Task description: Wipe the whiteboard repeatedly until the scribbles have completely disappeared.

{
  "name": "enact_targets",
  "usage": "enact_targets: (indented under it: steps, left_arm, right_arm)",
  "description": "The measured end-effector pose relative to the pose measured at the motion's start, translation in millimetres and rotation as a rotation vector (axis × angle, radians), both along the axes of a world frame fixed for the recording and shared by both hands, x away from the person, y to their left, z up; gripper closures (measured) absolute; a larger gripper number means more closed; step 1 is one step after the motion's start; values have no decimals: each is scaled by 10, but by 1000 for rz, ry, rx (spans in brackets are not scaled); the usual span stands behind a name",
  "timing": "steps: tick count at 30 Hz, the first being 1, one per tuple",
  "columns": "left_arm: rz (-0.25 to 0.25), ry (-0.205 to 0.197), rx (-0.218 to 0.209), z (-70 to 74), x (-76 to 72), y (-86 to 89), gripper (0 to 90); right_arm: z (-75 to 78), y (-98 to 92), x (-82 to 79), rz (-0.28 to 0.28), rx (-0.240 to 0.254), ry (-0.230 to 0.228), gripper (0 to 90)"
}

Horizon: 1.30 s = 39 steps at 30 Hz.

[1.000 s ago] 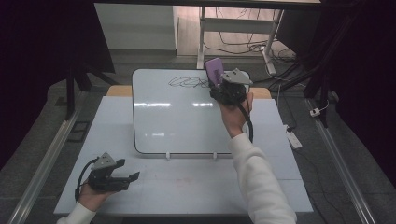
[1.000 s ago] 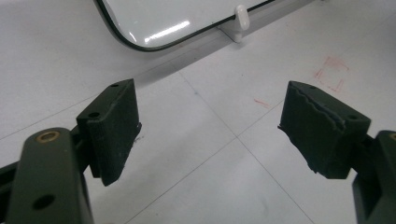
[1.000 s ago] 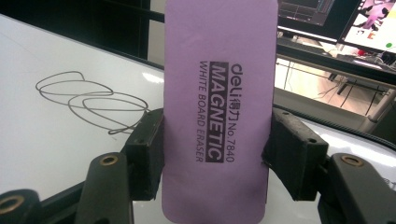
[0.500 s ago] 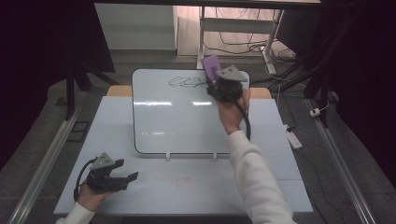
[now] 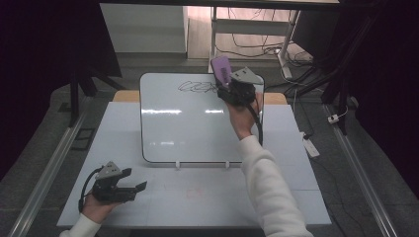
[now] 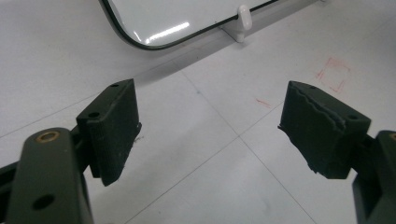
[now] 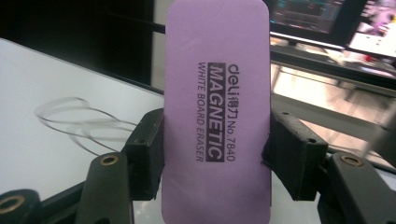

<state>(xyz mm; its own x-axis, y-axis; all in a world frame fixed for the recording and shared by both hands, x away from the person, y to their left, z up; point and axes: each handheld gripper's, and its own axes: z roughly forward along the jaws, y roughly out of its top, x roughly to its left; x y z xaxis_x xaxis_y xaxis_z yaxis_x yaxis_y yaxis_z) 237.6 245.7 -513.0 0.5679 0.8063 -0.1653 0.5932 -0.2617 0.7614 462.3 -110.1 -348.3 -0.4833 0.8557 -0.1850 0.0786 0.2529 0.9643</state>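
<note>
Work in hand looks like wiping the whiteboard (image 5: 197, 123), judged from what's held and where. Eraser pickup is done: the right claw (image 5: 232, 89) is clamped on a purple eraser (image 5: 221, 70), jaws pressing its two long edges, as the right gripper view shows w/ the eraser (image 7: 217, 112) upright between them, printed face ("MAGNETIC WHITE BOARD ERASER") toward the camera. The wiping itself seems not done: the black scribble (image 5: 197, 87) at the far edge of the board reads whole in the high view, no smeared or cleared patch that I can make out. So approx. first half done (grasp + carry to the board), second half left (press the pad down, sweep over the marks, maybe put the eraser back).

Eraser vs. claw: it stands out past the jaw tips toward the far side, gripped around its lower-middle, upper part free. It sits at the board's far right area, just right of the scribble; in the right gripper view the scribble (image 7: 79, 121) lies to the left of the eraser. Can't tell if the eraser touches the board yet; it looks raised/tilted rather than flat on it.

Left claw (image 5: 131, 189) rests at the near left of the tabletop (image 5: 296, 192), well apart from the board work. Jaws wide, nothing between them; the left gripper view shows bare tabletop under them, w/ the board's near corner (image 6: 154, 28) and one of its white clips (image 6: 243, 14) beyond.
</note>
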Motion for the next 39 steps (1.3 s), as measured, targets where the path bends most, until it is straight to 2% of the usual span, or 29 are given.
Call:
enact_targets:
  steps: [6, 9, 12, 19, 23, 27, 34, 39]
  left_arm:
    - [-4, 0, 1, -5, 3, -3, 204]
    - [-3, -1, 0, -3, 0, 2, 204]
    - [-2, -1, -1, -5, 1, 5, 204]
    - [-1, -2, 0, 5, -2, -2, 205]
    - [-3, 0, 0, 3, 2, -6, 204]
    - [0, -2, -1, 5, 1, -7, 204]
    - [-1, -3, -5, 2, 1, 4, 204]
    - [-6, -7, -5, 9, -5, 1, 204]
  right_arm:
    - [-44, 309, -15, 93, 4, -1, 405]
    - [-54, 362, -23, 99, -8, -3, 405]
    - [-35, 296, -20, 100, 6, 4, 405]
    - [23, 6, -11, 6, 18, -5, 405]
    - [17, -59, -6, -7, 32, -3, 405]
    - [-16, 96, -24, 20, 24, -4, 406]
    - [-128, 525, -76, 116, 10, -5, 406]
    - [-138, 618, -81, 128, 8, -4, 405]
